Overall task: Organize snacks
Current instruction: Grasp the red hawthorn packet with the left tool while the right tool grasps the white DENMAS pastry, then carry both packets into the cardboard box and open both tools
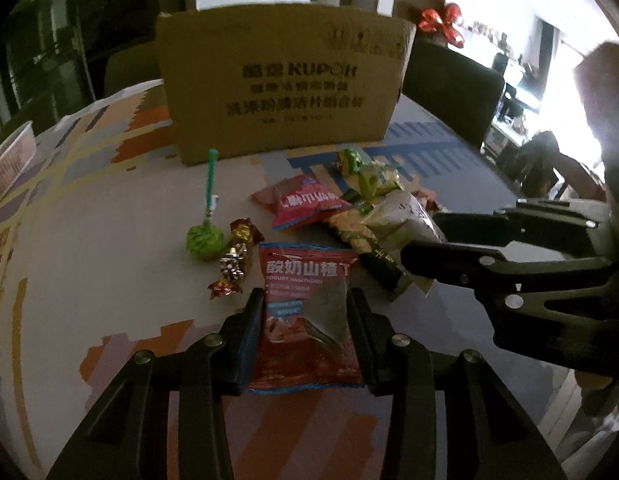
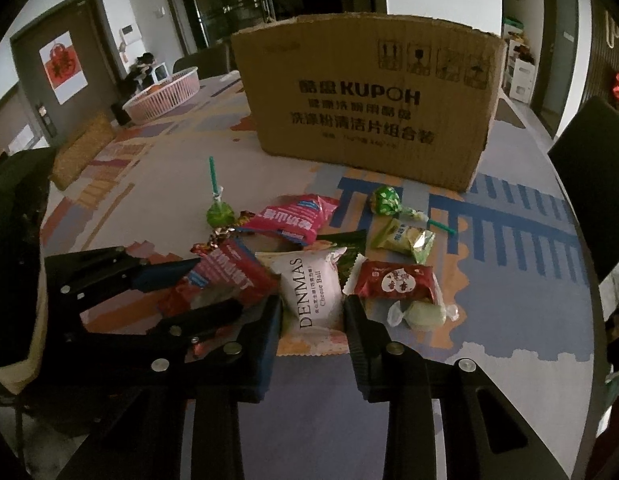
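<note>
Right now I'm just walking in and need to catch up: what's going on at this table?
A person is sorting snacks with two handheld grippers. The left gripper has its fingers on either side of a red yogurt hawthorn packet; the right gripper brackets a white Denmas cheese ball packet. Whether either is clamped yet is unclear. More sweets lie loose in front of the cardboard box on the table.
</note>
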Tool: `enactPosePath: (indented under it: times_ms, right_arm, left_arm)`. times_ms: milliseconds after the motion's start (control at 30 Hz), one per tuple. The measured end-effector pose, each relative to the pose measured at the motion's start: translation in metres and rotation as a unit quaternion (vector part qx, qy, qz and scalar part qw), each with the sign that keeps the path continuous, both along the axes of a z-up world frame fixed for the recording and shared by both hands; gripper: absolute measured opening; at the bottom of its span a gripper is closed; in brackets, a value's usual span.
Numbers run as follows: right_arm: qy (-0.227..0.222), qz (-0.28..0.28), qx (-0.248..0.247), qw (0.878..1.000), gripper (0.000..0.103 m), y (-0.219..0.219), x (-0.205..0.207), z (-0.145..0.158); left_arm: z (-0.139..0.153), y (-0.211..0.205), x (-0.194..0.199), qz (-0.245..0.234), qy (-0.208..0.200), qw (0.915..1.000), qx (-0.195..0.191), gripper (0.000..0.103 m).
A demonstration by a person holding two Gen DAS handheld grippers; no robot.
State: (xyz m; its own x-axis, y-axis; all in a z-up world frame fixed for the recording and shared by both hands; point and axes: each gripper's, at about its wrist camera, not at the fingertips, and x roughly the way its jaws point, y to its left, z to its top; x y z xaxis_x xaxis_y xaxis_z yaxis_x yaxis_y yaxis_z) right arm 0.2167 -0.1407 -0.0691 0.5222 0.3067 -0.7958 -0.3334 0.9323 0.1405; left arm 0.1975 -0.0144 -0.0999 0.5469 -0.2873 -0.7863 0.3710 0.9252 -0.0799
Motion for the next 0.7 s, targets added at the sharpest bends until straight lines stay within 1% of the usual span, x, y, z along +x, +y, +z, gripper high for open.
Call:
enactPosePath:
  times_ms: [167, 467, 700]
  right_arm:
    - [-0.01, -0.007, 0.007, 1.0, 0.033, -0.005, -0.007, 0.01]
    - [-0.043, -0.016, 0.02, 0.999, 0.033, -0.01, -0.013, 0.037]
    - [-0.072, -0.03, 0.028, 0.997, 0.033, -0.017, -0.01, 0.058]
  left_arm:
    - [0.019, 0.005, -0.007, 0.016, -0.017, 0.9997, -0.012, 0.041]
    - [0.055, 0.003, -0.008, 0.021, -0.057, 0.9979, -0.023, 0.041]
    - [0.084, 0.001, -0.005, 0.024, -0.1, 0.9943, -0.031, 0.041]
